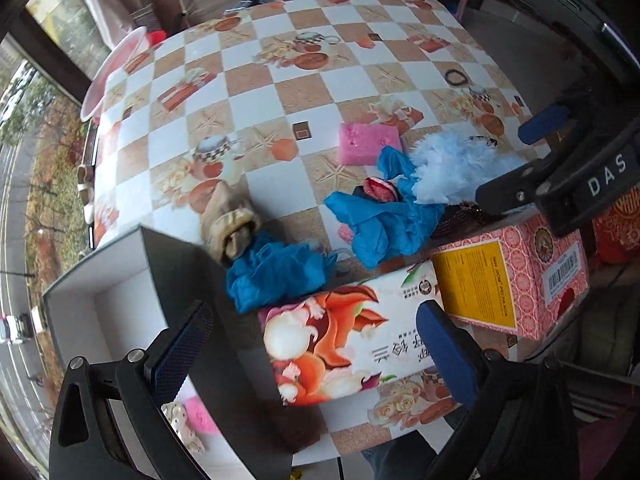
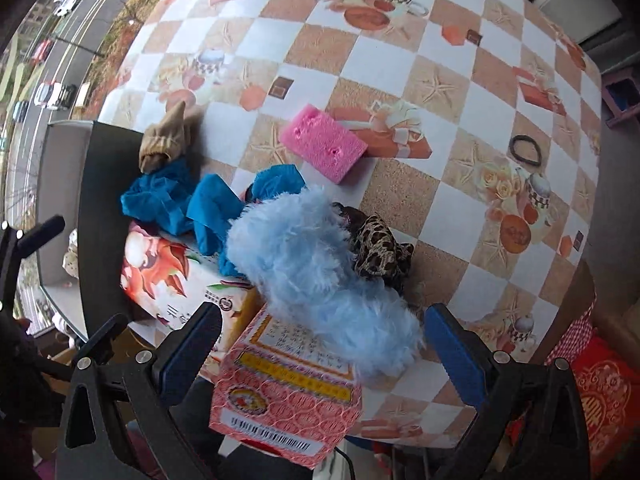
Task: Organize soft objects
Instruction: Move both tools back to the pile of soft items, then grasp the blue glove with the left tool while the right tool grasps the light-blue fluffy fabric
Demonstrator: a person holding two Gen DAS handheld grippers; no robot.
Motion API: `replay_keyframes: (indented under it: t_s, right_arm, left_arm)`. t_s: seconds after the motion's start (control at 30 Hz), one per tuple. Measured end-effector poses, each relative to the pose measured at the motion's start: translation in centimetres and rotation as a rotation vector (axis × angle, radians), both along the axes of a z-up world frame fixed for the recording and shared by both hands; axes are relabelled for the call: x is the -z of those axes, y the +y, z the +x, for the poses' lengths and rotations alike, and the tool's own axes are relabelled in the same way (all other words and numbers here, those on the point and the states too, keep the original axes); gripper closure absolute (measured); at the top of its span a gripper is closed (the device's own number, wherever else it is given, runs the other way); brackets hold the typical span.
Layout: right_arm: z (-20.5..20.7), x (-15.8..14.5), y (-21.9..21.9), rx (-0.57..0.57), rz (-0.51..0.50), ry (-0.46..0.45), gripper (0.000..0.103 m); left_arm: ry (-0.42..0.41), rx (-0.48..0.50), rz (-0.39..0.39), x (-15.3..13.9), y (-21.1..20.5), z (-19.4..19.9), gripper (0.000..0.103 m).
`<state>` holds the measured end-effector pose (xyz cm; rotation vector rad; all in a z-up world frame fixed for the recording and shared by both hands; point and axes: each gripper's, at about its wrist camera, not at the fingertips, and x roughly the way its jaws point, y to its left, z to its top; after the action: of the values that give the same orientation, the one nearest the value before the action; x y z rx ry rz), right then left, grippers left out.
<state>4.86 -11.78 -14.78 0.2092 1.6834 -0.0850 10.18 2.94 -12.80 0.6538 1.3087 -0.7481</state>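
Soft things lie in a heap on the checked tablecloth: a fluffy light-blue piece, blue gloves, a tan sock, a pink sponge, a leopard-print scrunchie and a black hair tie. My left gripper is open above a flower-printed carton, with nothing between its pads. My right gripper is open over a pink carton and the lower end of the fluffy piece, touching neither. A small plush and something pink lie inside an open box.
The open box has black outer walls and stands at the table's left corner beside the two cartons. A pink plastic basin sits off the far left edge. Red patterned fabric lies at the lower right. A window borders the left side.
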Motion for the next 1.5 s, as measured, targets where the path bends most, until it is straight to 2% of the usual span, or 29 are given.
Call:
replay_keyframes:
  t_s: [0.1,0.17,0.3,0.37,0.47,0.57,0.63,0.7,0.83,0.97,1.03,1.27,1.5]
  right_arm:
    - [0.7,2.6,-0.7,-0.042,0.044,0.08,0.001]
    - [0.7,3.8,-1.5,-0.053,0.033,0.109,0.001]
    - [-0.2,4.4,-4.9,0.01,-0.006,0.09,0.001]
    - [-0.9,4.2,-7.6,0.082,-0.034,0.062,0.001]
    - [-2.4,3.8,-12.3,0.239,-0.072,0.023,0.001]
    - [-4.8,3.2,-17.2,0.435,-0.081,-0.015,0.001]
    - [-6.8,2.8,-19.6,0.541,-0.068,-0.04,0.001]
    - [-8.1,2.9,-20.8,0.588,-0.044,-0.051,0.001]
    - [-8.6,4.1,-20.6,0.566,0.0,-0.051,0.001]
    - [-8.4,5.0,-19.9,0.555,0.02,-0.049,0.001]
    - [-7.7,5.0,-19.5,0.535,0.004,-0.057,0.001]
    - [-4.5,4.5,-18.2,0.426,-0.041,-0.098,0.001]
    - [-2.8,5.5,-16.8,0.325,-0.074,-0.112,0.001]
  left_arm:
    - [0.035,0.065,0.055,2.4,-2.7,0.6,0.001]
    - [0.055,0.098,0.099,3.9,-4.2,0.8,0.001]
    - [0.057,0.097,0.156,6.1,-6.5,1.4,0.001]
    - [0.016,0.029,0.166,6.3,-7.2,2.7,0.001]
    - [-0.033,-0.149,0.162,6.1,-7.0,6.6,0.001]
    - [0.004,-0.337,0.136,5.5,-5.4,11.1,0.001]
    - [0.019,-0.396,0.103,4.5,-4.6,12.9,0.001]
    - [0.002,-0.397,0.087,3.5,-4.3,13.4,0.001]
    - [-0.001,-0.321,0.08,2.8,-5.6,12.4,0.001]
    - [-0.028,-0.206,0.127,4.0,-7.8,10.1,0.001]
    - [-0.031,-0.181,0.135,4.3,-8.7,9.7,0.001]
    - [0.037,-0.316,0.064,4.3,-11.2,12.4,0.001]
    - [-0.005,-0.309,0.065,6.2,-15.7,13.9,0.001]
